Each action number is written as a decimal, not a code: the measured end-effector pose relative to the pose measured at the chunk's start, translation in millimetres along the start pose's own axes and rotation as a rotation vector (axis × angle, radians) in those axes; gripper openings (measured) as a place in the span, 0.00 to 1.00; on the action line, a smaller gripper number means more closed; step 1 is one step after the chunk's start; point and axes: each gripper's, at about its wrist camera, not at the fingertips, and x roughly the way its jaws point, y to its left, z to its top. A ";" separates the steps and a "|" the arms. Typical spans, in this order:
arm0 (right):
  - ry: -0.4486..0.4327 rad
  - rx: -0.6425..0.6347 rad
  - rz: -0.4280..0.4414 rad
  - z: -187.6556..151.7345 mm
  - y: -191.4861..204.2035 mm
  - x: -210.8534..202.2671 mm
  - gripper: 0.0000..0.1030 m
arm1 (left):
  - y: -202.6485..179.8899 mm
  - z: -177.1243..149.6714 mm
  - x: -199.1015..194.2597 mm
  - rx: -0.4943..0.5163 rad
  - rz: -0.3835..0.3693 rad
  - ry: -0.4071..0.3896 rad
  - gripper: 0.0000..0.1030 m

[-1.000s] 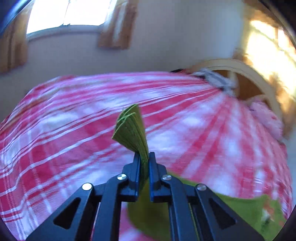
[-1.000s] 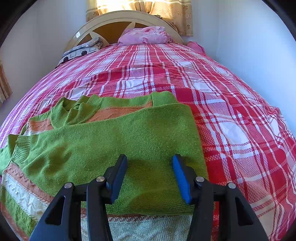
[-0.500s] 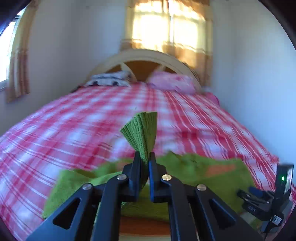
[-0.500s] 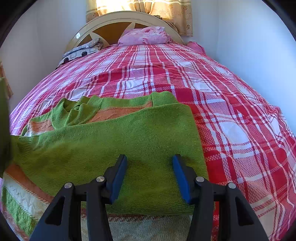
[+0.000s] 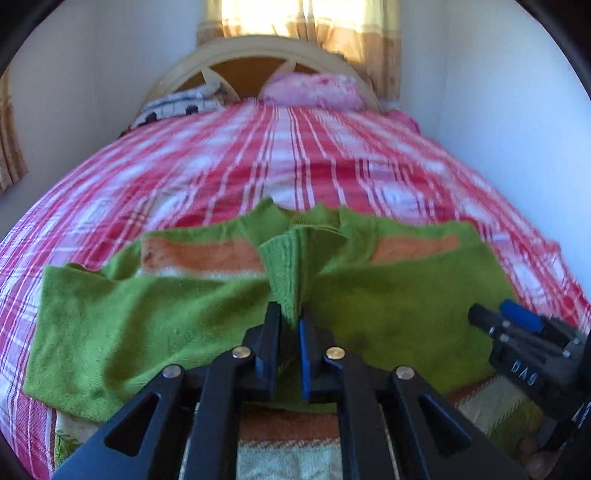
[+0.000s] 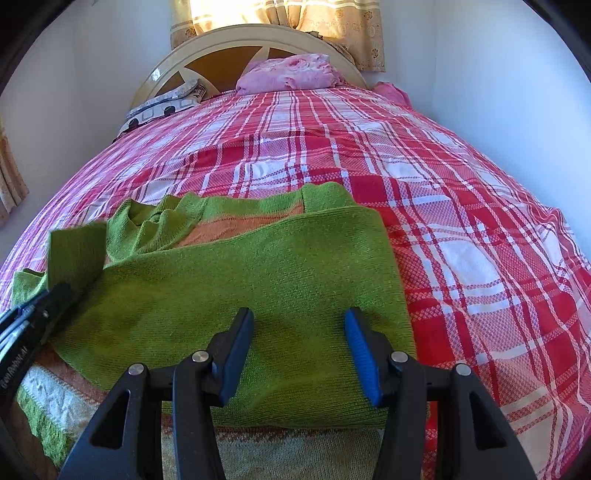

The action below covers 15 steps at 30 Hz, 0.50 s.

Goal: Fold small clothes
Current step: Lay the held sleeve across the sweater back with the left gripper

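A green knit sweater [image 5: 147, 314] with orange and white bands lies flat on the red plaid bedspread [image 5: 295, 155], its right sleeve folded across the body [image 6: 266, 266]. My left gripper [image 5: 291, 314] pinches the ribbed cuff of the left sleeve [image 5: 295, 258], which stands up between the jaws over the middle of the sweater; the jaws are starting to open. In the right wrist view that cuff [image 6: 74, 251] hangs at the left above the left gripper [image 6: 59, 295]. My right gripper [image 6: 299, 321] hovers open over the folded sleeve, holding nothing, and also shows as the right gripper [image 5: 509, 321] in the left wrist view.
A cream headboard [image 6: 221, 48] stands at the far end, with a pink pillow [image 6: 288, 72] and a patterned pillow [image 6: 166, 105] against it. A white wall [image 6: 498, 92] runs close along the bed's right side. Curtains [image 6: 280, 14] hang behind.
My left gripper has swung right with the sleeve cuff, from over bare bedspread to over the sweater's middle, and rolled upright. The right gripper has not moved.
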 end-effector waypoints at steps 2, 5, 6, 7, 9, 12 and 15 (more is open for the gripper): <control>0.000 0.001 0.001 -0.2 -0.7 0.1 0.52 | -5.8 -6.0 -0.8 0.023 0.003 0.025 0.21; 0.000 0.000 0.001 0.2 0.1 0.4 0.52 | -4.1 -13.1 -13.5 0.040 0.022 0.028 0.50; 0.001 0.000 -0.001 0.3 0.2 0.3 0.52 | 0.6 -16.8 -21.5 0.036 0.022 0.032 0.69; 0.001 0.000 -0.001 -0.8 -1.0 -0.1 0.52 | 9.9 -21.6 -30.5 0.019 0.010 0.025 0.79; 0.001 -0.001 -0.001 -0.9 -0.7 0.2 0.53 | 30.2 -31.7 -45.2 -0.029 0.010 0.011 0.81; 0.001 0.000 0.003 -0.9 -0.6 0.3 0.53 | 64.3 -48.7 -58.5 -0.086 0.062 0.013 0.81; 0.009 -0.003 -0.005 -0.3 0.5 0.2 0.53 | 102.5 -69.3 -63.8 -0.157 0.163 0.008 0.81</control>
